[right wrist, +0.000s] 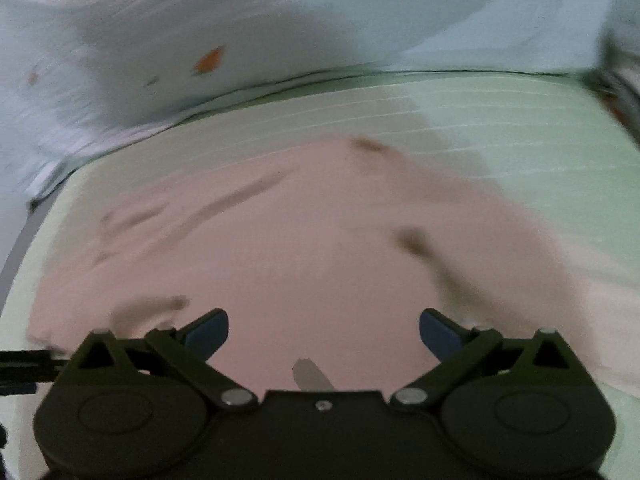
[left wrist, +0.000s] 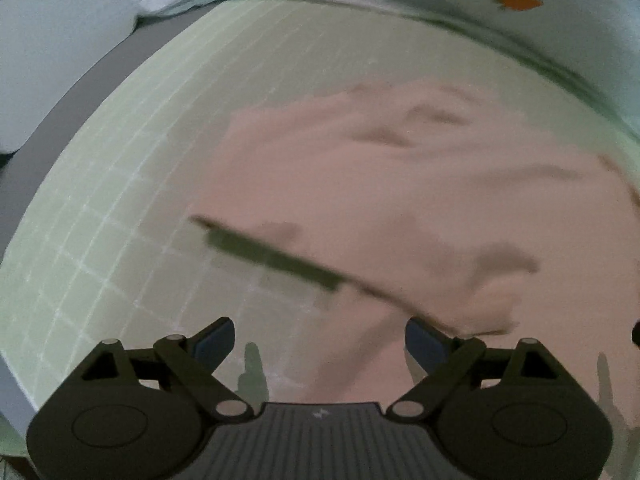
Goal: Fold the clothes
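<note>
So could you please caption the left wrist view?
Open left gripper above a pink garment on a green gridded mat.

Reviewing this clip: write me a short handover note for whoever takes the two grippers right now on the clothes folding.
Left gripper: jaws wide open, nothing between them, above the near edge of the pink garment.
Right gripper: jaws also wide open and empty, over the middle of the pink garment.
Things: the garment lies spread on the green gridded mat, wrinkled, with one part doubled over near the left gripper. A pale cloth with orange marks lies along the mat's far edge.
Done: how far the folding has got is unclear through the blur.
Left: grip the garment's edges again, finish the folds, flatten the wrinkles.
</note>
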{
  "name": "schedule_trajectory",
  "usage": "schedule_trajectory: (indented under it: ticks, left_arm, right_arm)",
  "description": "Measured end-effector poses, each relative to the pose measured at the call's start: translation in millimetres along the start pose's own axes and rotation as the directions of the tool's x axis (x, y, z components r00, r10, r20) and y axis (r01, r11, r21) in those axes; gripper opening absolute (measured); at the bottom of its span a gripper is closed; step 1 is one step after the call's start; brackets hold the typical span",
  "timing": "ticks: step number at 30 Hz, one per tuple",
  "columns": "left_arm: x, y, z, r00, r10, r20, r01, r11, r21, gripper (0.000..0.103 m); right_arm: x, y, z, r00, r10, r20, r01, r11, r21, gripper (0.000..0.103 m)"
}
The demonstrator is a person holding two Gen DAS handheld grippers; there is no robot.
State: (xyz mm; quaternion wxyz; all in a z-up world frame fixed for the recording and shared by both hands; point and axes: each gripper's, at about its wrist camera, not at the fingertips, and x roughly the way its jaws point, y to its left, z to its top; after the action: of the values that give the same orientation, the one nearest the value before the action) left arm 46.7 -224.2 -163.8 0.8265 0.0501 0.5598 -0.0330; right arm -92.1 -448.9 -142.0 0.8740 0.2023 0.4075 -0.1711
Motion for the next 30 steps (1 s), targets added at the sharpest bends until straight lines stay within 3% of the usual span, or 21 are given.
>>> schedule_trajectory:
  ticks: [4,7,9,14,16,19,20,25,30]
  left_arm:
    - [16,21,-2,0.998,0.024,-0.056,-0.026,0.999,-0.039,0.093]
    - [25,36,-3,0.997,0.0,-0.08,-0.006,0.997,-0.077,0.103]
    - [27,41,-2,0.997,-0.023,-0.08,0.016,0.996,-0.086,0.103]
    - [29,39,1,0.997,-0.033,-0.065,0.03,0.999,-0.04,0.103]
    - [29,40,2,0.997,-0.036,-0.068,0.034,0.999,-0.043,0.103]
    - [27,36,2,0.997,-0.024,-0.072,0.021,0.999,-0.04,0.103]
    - [27,34,6,0.997,-0.015,-0.078,0.011,0.999,-0.045,0.103]
    - [14,32,10,0.998,0.036,-0.05,-0.039,0.997,-0.069,0.103]
    - [-13,24,4,0.999,0.041,0.005,-0.041,0.993,-0.11,0.103]
  right_arm:
    - [25,53,4,0.997,0.066,-0.038,-0.07,0.991,-0.113,0.101]
    - [43,83,5,0.992,0.112,-0.063,-0.123,0.972,-0.201,0.091]
    - [51,98,3,0.986,0.139,-0.094,-0.158,0.957,-0.244,0.081]
    - [61,127,-12,0.975,0.174,-0.136,-0.212,0.914,-0.346,0.081]
    - [58,137,-19,0.979,0.165,-0.12,-0.2,0.886,-0.417,0.07]
    - [52,140,-23,0.983,0.16,-0.09,-0.183,0.87,-0.458,0.036]
    - [49,138,-22,0.983,0.162,-0.08,-0.181,0.871,-0.458,0.004]
    - [25,116,-14,0.974,0.225,-0.03,-0.212,0.859,-0.466,0.003]
    - [-6,76,7,0.966,0.245,0.078,-0.197,0.9,-0.389,0.002]
